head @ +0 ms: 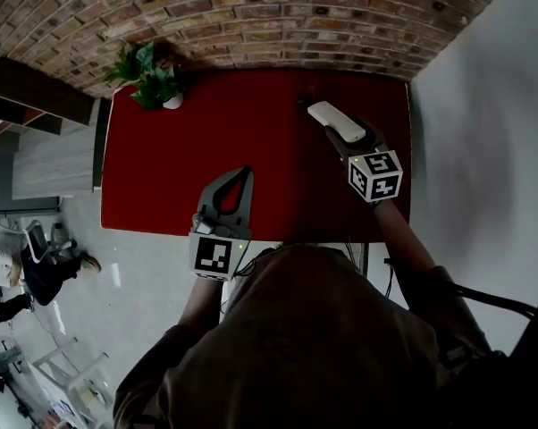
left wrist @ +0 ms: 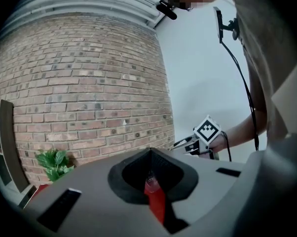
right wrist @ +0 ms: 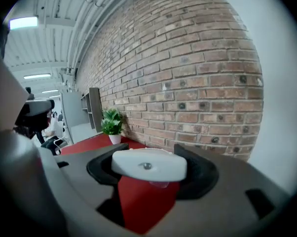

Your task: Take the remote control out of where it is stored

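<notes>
Clamps a white remote [head: 334, 121] in the right gripper [head: 340, 135] above the red bench [head: 175, 172]; holds the left gripper [head: 245, 173] closed and empty, near a brick wall [head: 251, 16] and potted plant [head: 151, 74].

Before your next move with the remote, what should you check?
1. Remote held in the jaws of the right gripper: ok.
2. Left gripper with jaws together, empty, apart from the remote: ok.
3. Bare red table below the remote: ok.
4. Plant away at the far left corner: ok.
5. Remote lifted off the table: cannot tell.
</notes>
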A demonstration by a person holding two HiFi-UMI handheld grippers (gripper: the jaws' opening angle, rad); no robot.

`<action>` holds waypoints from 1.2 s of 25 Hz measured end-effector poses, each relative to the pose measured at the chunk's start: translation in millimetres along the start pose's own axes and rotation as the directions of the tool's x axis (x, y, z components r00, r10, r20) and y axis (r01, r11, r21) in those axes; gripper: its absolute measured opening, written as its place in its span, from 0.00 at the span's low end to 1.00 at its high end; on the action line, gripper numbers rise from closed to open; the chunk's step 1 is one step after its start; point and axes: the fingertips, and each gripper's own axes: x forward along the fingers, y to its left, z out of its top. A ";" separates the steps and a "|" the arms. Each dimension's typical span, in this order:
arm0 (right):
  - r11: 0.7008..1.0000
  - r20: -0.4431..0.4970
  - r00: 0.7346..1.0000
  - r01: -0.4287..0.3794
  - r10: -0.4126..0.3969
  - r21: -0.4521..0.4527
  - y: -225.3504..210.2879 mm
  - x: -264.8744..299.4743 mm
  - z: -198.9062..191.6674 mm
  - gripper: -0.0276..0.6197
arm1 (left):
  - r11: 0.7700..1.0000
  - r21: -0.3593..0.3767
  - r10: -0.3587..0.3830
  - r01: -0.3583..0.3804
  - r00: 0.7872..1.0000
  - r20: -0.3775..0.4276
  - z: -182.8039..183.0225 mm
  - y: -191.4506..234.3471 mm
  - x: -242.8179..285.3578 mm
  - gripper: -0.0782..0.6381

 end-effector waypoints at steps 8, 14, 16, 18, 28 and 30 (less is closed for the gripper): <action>0.998 0.222 0.975 0.034 -0.022 -0.051 9.5 -90.4 75.0 0.50 | 0.997 0.057 -0.054 0.050 0.996 0.067 26.1 -15.9 13.2 0.12; 0.991 0.351 0.935 0.091 -0.053 -0.094 10.3 -143.4 108.4 0.50 | 0.995 0.068 -0.076 0.068 0.989 0.123 51.7 -22.4 19.3 0.12; 0.992 0.376 0.924 0.099 -0.061 -0.081 11.7 -158.0 115.5 0.50 | 0.995 0.070 -0.076 0.067 0.988 0.136 57.9 -22.3 19.9 0.12; 0.994 0.396 0.916 0.097 -0.067 -0.054 14.1 -171.8 122.4 0.50 | 0.995 0.072 -0.074 0.065 0.988 0.135 60.9 -21.5 18.7 0.12; 0.989 0.518 0.852 0.129 -0.072 -0.074 34.6 -226.1 126.5 0.50 | 0.996 0.084 -0.047 0.037 0.990 0.132 69.1 -14.7 8.0 0.12; 0.985 0.528 0.846 0.144 -0.071 -0.098 36.4 -231.7 121.4 0.50 | 0.996 0.081 -0.047 0.036 0.990 0.135 70.2 -15.4 6.7 0.12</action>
